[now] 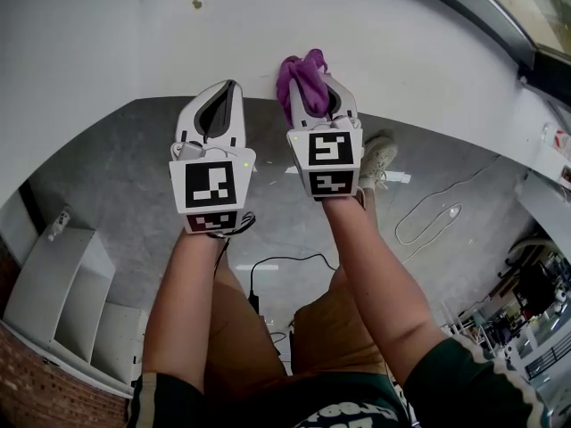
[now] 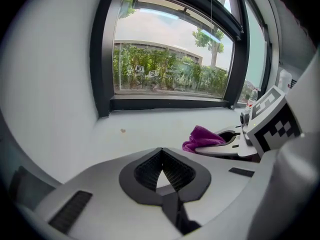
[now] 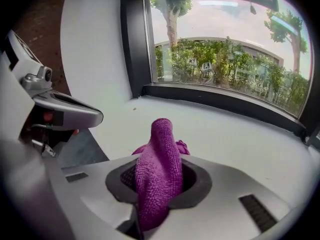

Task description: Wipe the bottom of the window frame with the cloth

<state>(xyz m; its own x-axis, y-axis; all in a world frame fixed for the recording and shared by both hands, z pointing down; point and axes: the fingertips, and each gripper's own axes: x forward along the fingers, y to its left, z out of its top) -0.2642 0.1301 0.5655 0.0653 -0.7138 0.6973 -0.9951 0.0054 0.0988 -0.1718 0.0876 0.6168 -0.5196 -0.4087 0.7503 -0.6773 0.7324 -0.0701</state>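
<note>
A purple cloth [image 1: 302, 72] is bunched between the fingers of my right gripper [image 1: 312, 83], which is shut on it; in the right gripper view the cloth [image 3: 159, 169] sticks up out of the jaws. My left gripper [image 1: 232, 87] is beside it on the left, shut with nothing in it, its pads [image 2: 172, 170] meeting at the tip. Both are held over the near edge of the white sill [image 2: 150, 124]. The dark bottom rail of the window frame [image 2: 167, 103] lies beyond the sill, apart from the cloth [image 2: 202, 136]; the rail [image 3: 225, 101] also crosses the right gripper view.
A small brown speck [image 2: 123, 130] sits on the sill. Dark upright frame members [image 2: 100, 59] flank the glass. Below, on the grey floor, are a white shelf unit [image 1: 62, 292], a black cable [image 1: 285, 259], a white cable loop [image 1: 428, 217] and the person's shoe [image 1: 379, 159].
</note>
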